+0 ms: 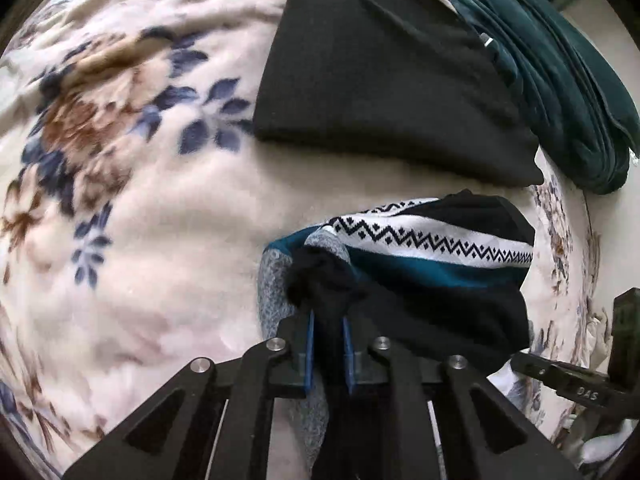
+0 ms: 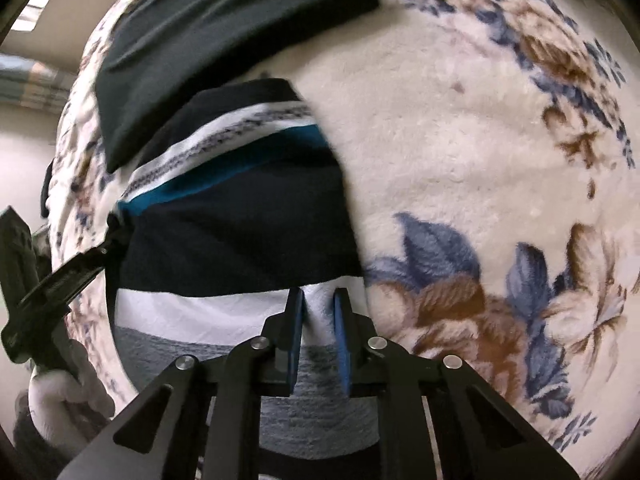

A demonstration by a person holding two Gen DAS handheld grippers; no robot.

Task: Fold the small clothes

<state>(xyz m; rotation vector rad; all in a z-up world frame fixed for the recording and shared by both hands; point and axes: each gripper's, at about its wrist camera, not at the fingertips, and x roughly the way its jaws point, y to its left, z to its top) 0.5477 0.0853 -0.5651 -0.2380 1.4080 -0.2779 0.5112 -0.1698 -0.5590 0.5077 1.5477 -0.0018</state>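
A small striped garment (image 1: pixel 432 264) in black, teal, white zigzag and grey lies partly folded on the floral blanket (image 1: pixel 140 184). My left gripper (image 1: pixel 327 322) is shut on its bunched dark edge. In the right wrist view the same garment (image 2: pixel 240 216) lies spread, with its white and grey bands nearest. My right gripper (image 2: pixel 319 300) is shut on the white band at its near edge. The left gripper (image 2: pixel 108 240) shows at the garment's left corner there.
A folded black garment (image 1: pixel 384 80) lies just beyond the striped one, and also shows in the right wrist view (image 2: pixel 224 36). Dark green folded clothes (image 1: pixel 560 80) are stacked at the far right. The blanket's edge (image 2: pixel 76 128) drops off at the left.
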